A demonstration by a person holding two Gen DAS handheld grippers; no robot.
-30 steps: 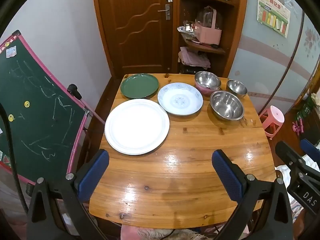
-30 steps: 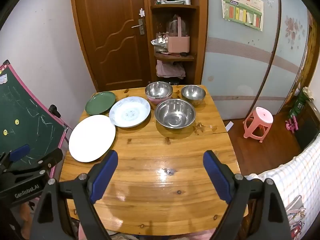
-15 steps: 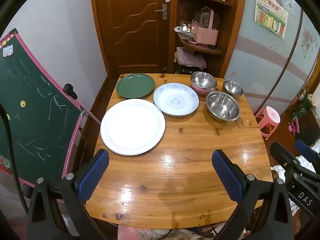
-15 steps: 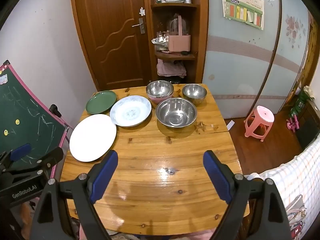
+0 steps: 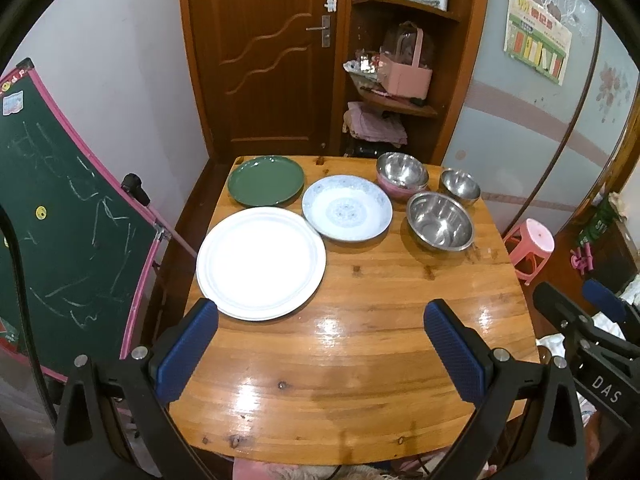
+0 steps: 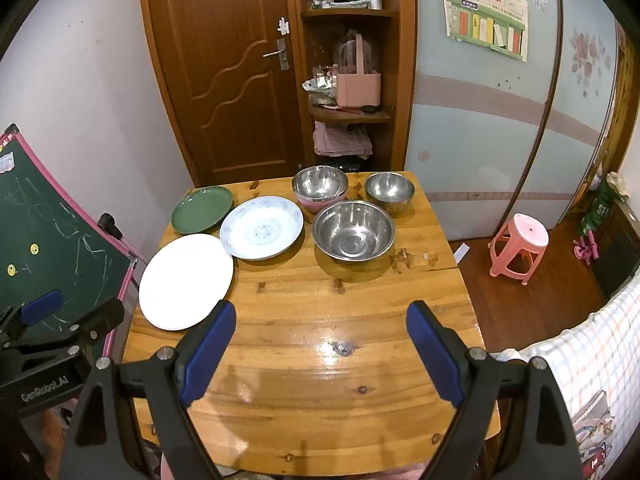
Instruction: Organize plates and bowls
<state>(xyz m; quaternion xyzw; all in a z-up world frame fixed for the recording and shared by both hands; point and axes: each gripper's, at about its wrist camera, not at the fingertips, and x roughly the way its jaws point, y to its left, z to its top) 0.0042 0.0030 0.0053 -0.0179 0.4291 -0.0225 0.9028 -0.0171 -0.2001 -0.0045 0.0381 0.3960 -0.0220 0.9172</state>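
Both grippers hover over the near tabletop (image 5: 360, 360), left gripper (image 5: 320, 354) and right gripper (image 6: 320, 354) with jaws spread, empty. Plates sit far left, bowls far right — nothing stacked yet. Best start: take the green plate (image 5: 265, 180) by its rim, level.
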